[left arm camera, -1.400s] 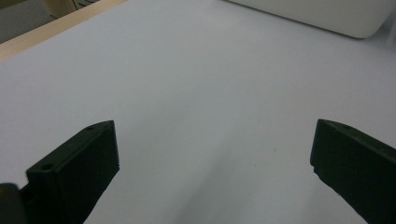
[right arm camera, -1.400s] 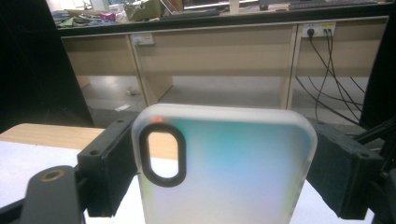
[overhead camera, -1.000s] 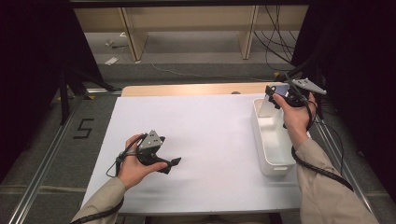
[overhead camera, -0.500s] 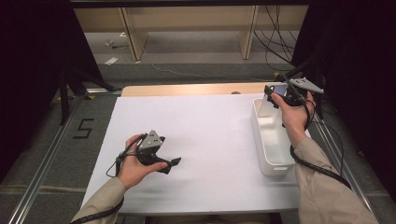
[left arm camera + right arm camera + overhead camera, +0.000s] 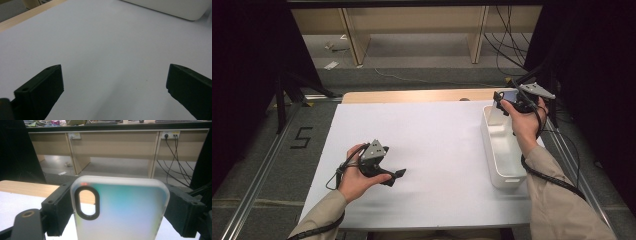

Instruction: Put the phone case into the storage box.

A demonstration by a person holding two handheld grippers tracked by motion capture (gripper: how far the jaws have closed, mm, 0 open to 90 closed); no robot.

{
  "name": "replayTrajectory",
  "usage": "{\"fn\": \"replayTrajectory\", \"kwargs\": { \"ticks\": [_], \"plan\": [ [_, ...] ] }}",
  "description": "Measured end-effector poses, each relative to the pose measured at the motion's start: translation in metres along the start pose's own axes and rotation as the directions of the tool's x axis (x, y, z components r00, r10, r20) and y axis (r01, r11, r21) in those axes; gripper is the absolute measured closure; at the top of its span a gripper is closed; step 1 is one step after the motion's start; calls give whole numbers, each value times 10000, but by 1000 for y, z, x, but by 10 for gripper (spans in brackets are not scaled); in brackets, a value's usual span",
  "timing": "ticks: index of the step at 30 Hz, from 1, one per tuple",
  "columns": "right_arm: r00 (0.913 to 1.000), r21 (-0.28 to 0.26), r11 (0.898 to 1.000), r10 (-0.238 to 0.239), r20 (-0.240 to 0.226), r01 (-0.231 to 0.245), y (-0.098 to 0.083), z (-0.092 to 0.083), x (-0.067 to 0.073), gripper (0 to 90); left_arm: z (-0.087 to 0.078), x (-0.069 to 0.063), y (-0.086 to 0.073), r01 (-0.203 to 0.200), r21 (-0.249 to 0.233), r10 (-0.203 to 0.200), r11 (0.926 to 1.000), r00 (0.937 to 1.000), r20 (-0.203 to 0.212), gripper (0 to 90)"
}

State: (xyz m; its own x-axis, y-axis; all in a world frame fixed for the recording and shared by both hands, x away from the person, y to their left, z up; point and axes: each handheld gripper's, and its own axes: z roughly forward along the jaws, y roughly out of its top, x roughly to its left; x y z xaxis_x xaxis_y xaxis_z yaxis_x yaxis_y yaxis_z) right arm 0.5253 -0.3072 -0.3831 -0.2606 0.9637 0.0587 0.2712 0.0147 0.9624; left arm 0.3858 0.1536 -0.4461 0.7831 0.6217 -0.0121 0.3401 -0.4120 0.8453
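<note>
The person wore beige long sleeves (image 5: 562,200). The left gripper (image 5: 398,173) was black with a grey three-cornered plate on top and a looping black cable; the right gripper (image 5: 498,100) matched it. The black, blocky jaws bore small screw holes.

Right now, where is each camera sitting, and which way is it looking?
High view: above the person's side, looking forward and down on the white table; both forearms, left gripper, right gripper.
Left gripper view: low over the table, toward the white bin; its open jaws.
Right gripper view: level, toward wooden desks; jaws clamp a translucent phone case.
High and left views share the bin.
</note>
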Motion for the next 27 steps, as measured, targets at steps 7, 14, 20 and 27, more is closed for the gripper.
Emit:
{"fn": "replayTrajectory", "kwargs": {
  "ticks": [7,14,20,27],
  "plan": [
    [9999,31,9999,-116,23,116,-1,4,2,180,0,0,0,-10,-8,10,10000,10000,9,6],
    [9999,78,9999,-144,78,143,-2,7,1,180,0,0,0,3,-15,-3,10000,10000,8,6],
    [9998,127,9997,-191,104,190,-3,9,1,180,1,-1,0,-12,-31,12,10000,10000,6,6],
    [9998,160,9997,-178,89,176,-3,11,1,180,0,-1,0,-13,-18,13,10000,10000,8,6]
  ]
}}
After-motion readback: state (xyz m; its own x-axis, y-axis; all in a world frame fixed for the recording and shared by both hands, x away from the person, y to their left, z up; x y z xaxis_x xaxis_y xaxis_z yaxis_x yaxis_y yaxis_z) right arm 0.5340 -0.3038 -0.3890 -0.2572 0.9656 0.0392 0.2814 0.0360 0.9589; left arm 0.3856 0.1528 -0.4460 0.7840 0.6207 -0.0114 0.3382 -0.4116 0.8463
